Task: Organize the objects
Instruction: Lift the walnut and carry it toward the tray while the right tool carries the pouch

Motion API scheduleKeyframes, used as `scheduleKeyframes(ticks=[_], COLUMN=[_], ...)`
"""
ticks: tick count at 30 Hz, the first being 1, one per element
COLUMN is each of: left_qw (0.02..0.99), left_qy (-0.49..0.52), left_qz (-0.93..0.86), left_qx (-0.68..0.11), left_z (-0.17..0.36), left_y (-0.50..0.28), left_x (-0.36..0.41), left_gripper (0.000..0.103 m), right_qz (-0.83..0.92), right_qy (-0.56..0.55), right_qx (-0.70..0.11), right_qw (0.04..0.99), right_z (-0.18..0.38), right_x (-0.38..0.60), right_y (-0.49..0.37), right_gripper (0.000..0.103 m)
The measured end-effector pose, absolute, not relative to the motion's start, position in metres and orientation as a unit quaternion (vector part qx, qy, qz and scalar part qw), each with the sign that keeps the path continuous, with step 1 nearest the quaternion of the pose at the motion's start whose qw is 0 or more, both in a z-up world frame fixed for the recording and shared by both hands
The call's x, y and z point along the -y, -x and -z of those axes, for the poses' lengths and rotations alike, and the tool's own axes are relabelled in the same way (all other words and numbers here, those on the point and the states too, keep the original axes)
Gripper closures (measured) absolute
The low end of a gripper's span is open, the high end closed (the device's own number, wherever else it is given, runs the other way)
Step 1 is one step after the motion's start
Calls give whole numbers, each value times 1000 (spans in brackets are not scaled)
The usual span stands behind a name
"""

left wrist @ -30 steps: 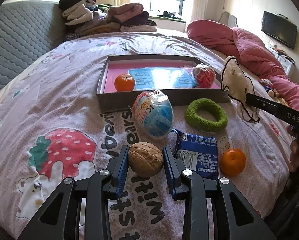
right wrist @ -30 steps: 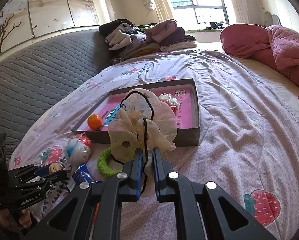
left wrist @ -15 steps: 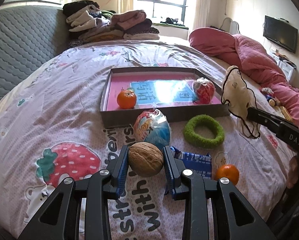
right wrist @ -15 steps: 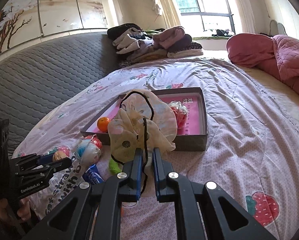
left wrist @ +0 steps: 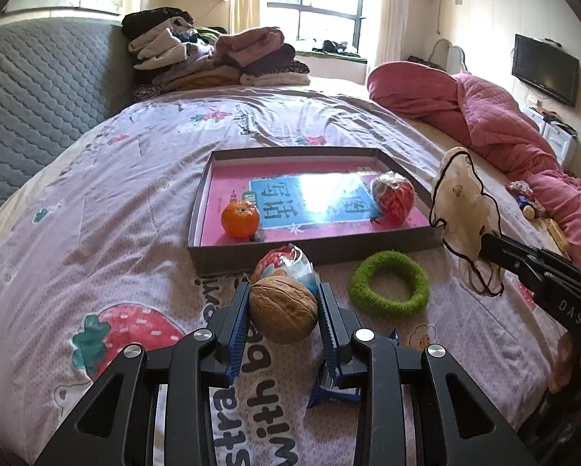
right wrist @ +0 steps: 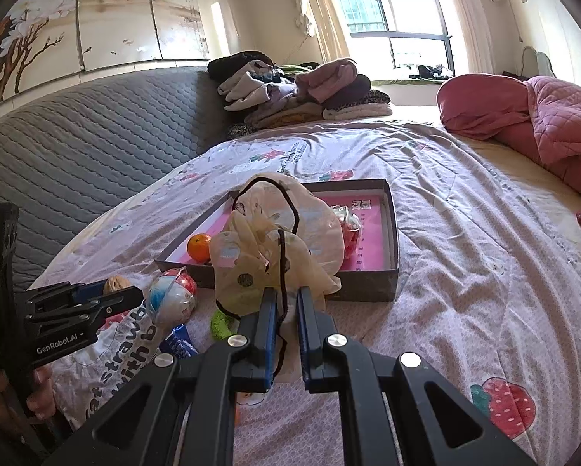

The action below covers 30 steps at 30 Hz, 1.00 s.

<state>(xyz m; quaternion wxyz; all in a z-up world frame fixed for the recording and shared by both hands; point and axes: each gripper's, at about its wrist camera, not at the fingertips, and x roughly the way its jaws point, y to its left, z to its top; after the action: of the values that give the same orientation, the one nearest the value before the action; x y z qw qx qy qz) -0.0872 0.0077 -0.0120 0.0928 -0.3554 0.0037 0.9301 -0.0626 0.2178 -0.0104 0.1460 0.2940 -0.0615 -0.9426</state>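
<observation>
Left tool (left wrist: 283, 303) grips walnut (left wrist: 283, 309) (above bedsheet (left wrist: 115, 209)).

Both wrist cameras look forward, low over the bed (left wrist: 115, 194), sharing the tray (right wrist: 391, 283).

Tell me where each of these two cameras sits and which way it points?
Left wrist view: sits on the left gripper, looking along its fingers, shut on a walnut, towards the tray; the right gripper shows at the right edge.
Right wrist view: sits on the right gripper, shut on a cloth bag, facing the same tray; the left gripper and a hand show at left.
Shared: tray, orange, walnut, bag, green ring, folded clothes.
</observation>
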Motion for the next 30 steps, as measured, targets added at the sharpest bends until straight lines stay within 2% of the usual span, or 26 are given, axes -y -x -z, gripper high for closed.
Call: scheduleKeyframes(ticks=[20, 30], left_qw=[99, 104], left_qy=[341, 321], left_qz=[-935, -941], left_qx=[3, -9], left_z=[-6, -23], left_y=[112, 125], left_x=[-1, -7], left_gripper=[69, 69], right_qz=[945, 949], right_qy=[-284, -265], right_qx=[62, 47], right_qw=[151, 164], right_z=[7, -14], right_x=[-212, -203], right_y=[65, 74], right_gripper=[93, 93])
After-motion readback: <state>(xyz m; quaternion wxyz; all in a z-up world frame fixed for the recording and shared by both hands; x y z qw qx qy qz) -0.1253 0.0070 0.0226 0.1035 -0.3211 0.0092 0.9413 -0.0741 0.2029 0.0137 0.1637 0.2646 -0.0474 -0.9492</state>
